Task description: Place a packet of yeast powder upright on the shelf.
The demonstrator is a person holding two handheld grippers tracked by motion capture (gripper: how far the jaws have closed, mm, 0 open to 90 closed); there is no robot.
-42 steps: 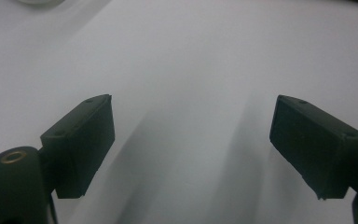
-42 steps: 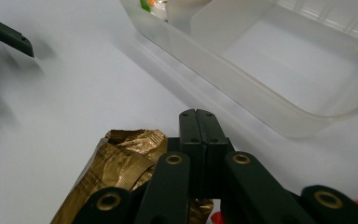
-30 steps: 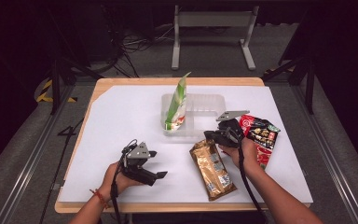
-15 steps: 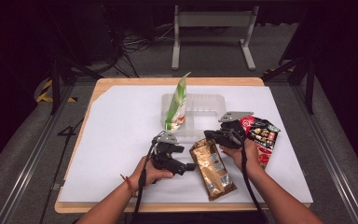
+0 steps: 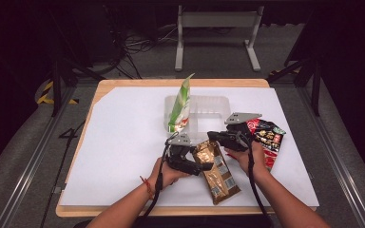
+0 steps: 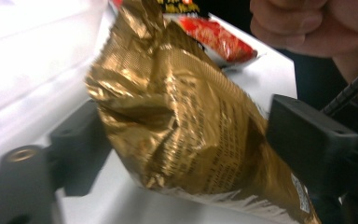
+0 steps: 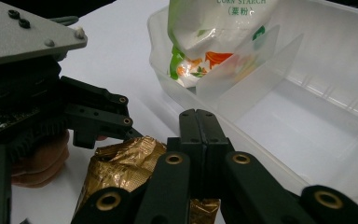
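Between our grippers, gold foil pouch [image 5: 216, 171]: crinkly, light, slippery. Right gripper [image 7: 200, 135] clenched on top edge; left gripper [image 6: 177, 140] spread wide, straddling it.

Red packet [image 5: 266, 140] half under the right hand [image 5: 245, 154] (print unreadable), gold bag's [image 6: 191, 126] lower end cropped.

Starch pouch [image 5: 179, 104] in bin [image 5: 216, 102] left compartment; foil bag [image 5: 216, 171] before bin.

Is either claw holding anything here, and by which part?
The right claw is shut on the gold bag's top edge. The left claw straddles the same bag with jaws open, not yet gripping.
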